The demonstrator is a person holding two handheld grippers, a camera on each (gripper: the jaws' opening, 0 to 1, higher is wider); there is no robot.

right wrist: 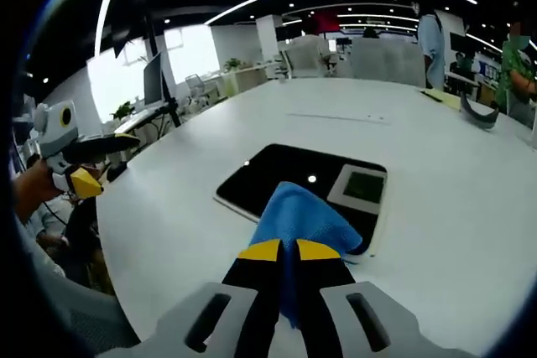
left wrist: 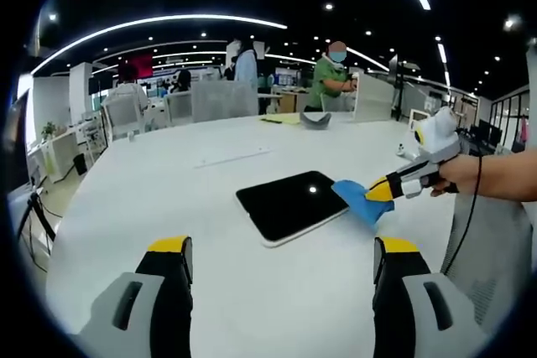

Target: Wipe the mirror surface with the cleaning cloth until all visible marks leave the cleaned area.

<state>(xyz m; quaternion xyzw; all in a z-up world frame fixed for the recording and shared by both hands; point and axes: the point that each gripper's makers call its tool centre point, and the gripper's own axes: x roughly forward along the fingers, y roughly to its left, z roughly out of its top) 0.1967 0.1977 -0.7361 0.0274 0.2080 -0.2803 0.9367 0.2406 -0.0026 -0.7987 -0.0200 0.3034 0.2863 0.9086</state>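
Open-plan office under a dark ceiling with curved light strips; a broad white table is taking up the foreground, with chairs and desks standing behind it. A person in a green top is standing at the far side of the table.

The mirror, a dark rounded rectangle with a pale rim, is lying flat on the table near its middle, reflecting a ceiling light as a bright dot. In the right gripper view the mirror is also reflecting a ceiling vent as a pale square.

The left gripper is hovering above the table short of the mirror, its yellow-tipped jaws standing wide apart with nothing between them. It is showing in the right gripper view at the left edge, held by a hand.

The right gripper is clamping the blue cleaning cloth between closed jaws. In the left gripper view, the right gripper is coming in from the right, held in a hand, and the cleaning cloth is touching the mirror's near right edge.

A grey curved object is lying farther back on the table.
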